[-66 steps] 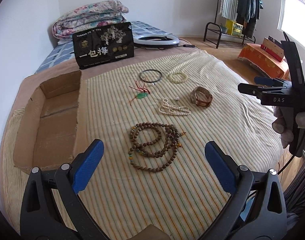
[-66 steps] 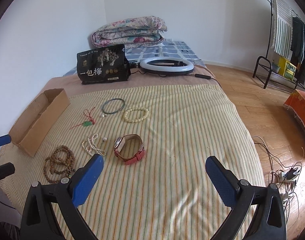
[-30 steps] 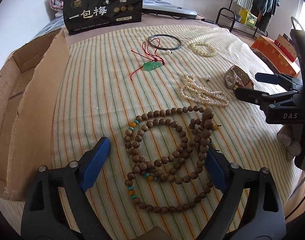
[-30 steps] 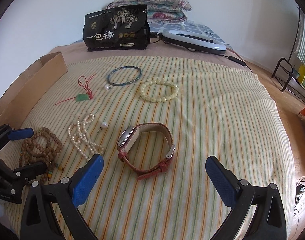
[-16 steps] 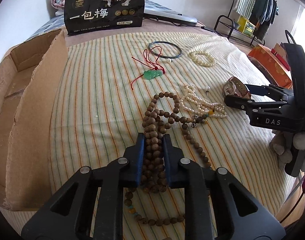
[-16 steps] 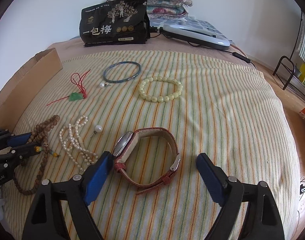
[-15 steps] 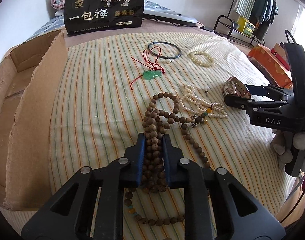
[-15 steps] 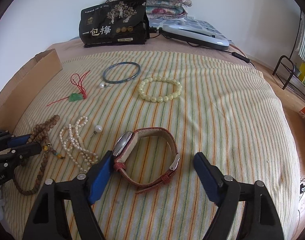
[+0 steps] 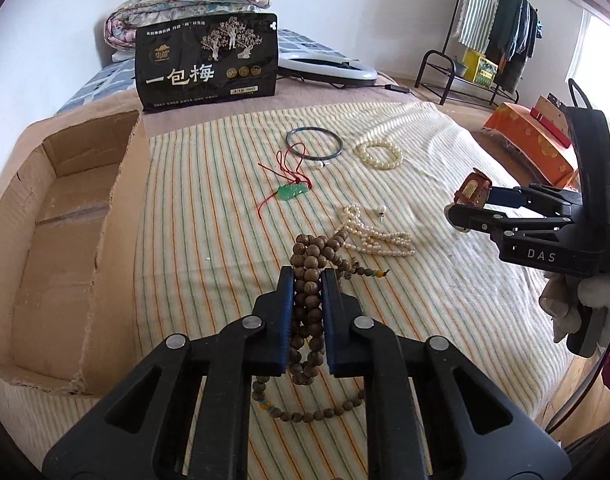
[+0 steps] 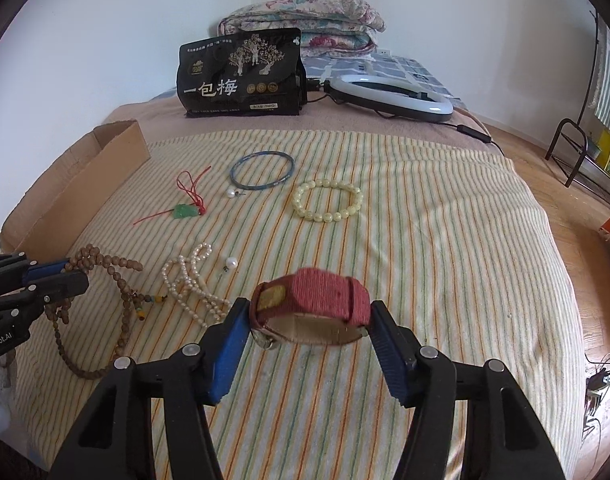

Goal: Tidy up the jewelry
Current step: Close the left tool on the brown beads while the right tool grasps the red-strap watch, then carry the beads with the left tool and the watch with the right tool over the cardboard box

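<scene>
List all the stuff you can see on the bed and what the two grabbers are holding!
wooden bead necklace: one, brown, pinched in the left gripper, its loops trailing on the striped blanket
watch: one, red strap, clamped in the right gripper
pearl strand: one, white, mid blanket
loose pearl: one, white, beside the strand
jade pendant: one, green on red cord
bangle: one, blue
bead bracelet: one, cream
cardboard box: one, brown, left edge
snack bag: one, black, upright behind
ring light: one, white
left gripper: shut on beads
right gripper: just closed on watch
</scene>
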A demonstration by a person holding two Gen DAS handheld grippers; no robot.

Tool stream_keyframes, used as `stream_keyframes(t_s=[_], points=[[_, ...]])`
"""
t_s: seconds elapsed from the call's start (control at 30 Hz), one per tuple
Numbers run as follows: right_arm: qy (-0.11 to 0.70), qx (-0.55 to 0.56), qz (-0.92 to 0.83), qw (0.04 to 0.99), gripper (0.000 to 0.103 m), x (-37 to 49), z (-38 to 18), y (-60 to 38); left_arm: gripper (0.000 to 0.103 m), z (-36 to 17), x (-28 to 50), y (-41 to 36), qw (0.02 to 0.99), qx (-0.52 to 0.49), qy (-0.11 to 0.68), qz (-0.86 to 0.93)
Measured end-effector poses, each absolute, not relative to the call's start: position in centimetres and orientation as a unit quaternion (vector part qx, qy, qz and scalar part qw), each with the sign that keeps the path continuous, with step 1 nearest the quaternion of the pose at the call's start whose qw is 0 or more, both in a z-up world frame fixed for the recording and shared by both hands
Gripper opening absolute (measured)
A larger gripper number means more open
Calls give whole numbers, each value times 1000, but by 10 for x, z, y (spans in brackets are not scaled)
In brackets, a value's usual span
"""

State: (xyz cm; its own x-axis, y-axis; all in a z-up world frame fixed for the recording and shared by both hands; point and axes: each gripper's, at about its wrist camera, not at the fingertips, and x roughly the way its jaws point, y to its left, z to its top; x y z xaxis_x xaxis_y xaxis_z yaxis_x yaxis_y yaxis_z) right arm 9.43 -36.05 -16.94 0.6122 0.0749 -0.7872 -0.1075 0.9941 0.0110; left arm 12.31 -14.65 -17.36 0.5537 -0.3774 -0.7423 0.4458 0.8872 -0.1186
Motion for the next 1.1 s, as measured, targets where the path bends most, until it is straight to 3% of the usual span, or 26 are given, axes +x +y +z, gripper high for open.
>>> stream_keyframes(t_s=[0.5, 1.1], points=[[395, -23, 53, 917, 61, 66, -115, -354, 11, -100, 100, -127, 911, 29, 341, -232], [344, -28, 131, 930, 61, 92, -51, -274, 11, -40, 115, -19, 946, -24, 284, -153]])
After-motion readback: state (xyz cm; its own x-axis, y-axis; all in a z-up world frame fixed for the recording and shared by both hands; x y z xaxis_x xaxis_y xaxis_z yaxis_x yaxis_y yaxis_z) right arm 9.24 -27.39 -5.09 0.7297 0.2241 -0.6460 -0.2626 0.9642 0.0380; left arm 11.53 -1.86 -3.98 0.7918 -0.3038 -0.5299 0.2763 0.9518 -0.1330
